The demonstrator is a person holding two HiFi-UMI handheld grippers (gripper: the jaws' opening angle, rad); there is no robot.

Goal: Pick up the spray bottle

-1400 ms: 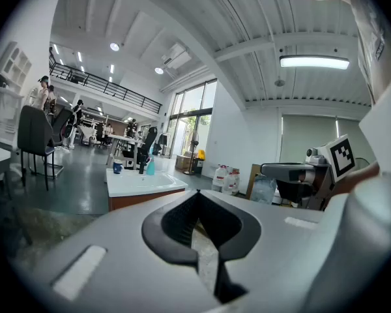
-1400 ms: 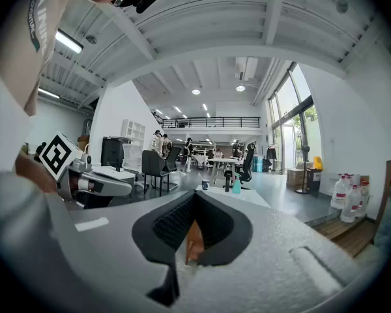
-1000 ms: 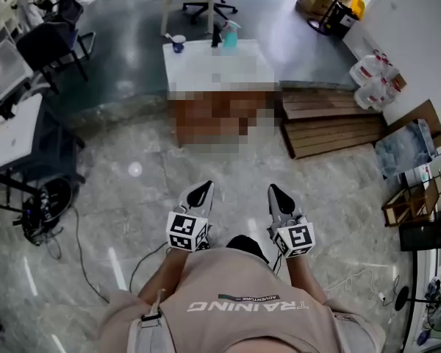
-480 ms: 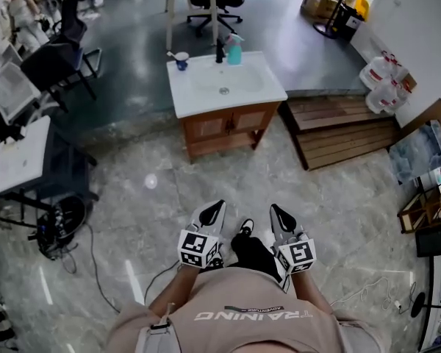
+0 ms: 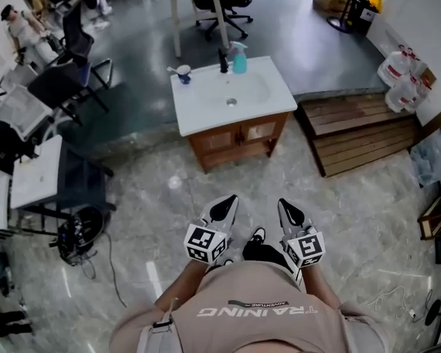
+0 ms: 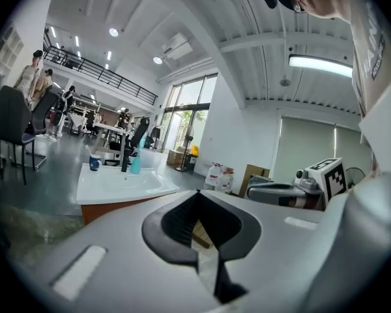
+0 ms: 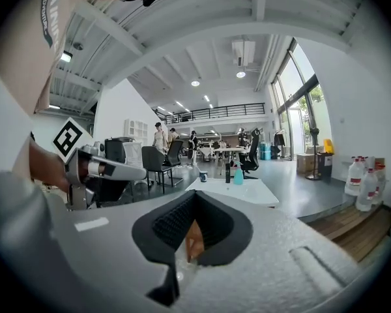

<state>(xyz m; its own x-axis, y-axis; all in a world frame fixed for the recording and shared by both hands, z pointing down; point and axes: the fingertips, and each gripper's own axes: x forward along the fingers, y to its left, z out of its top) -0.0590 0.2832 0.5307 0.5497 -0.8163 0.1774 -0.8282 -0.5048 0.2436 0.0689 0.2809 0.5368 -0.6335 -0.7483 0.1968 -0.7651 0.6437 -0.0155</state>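
Note:
The teal spray bottle (image 5: 239,59) stands at the back edge of a white sink top (image 5: 206,107), beside the black faucet (image 5: 223,59). It shows small and far off in the left gripper view (image 6: 136,165) and the right gripper view (image 7: 238,175). My left gripper (image 5: 224,206) and right gripper (image 5: 290,212) are held side by side in front of my body, over the floor, well short of the sink cabinet. Both point toward it. Each has its jaws shut with nothing between them (image 6: 197,193) (image 7: 194,195).
A cup (image 5: 183,73) sits on the sink top's left corner. Wooden pallets (image 5: 356,134) lie right of the cabinet, with water jugs (image 5: 400,76) beyond. Desks and office chairs (image 5: 59,87) stand at the left, cables (image 5: 106,252) trail on the floor, and people (image 5: 18,24) are far left.
The sink cabinet has drawn nearer and lower in the head view as I walk forward. Both grippers have advanced with me, still shut and empty.

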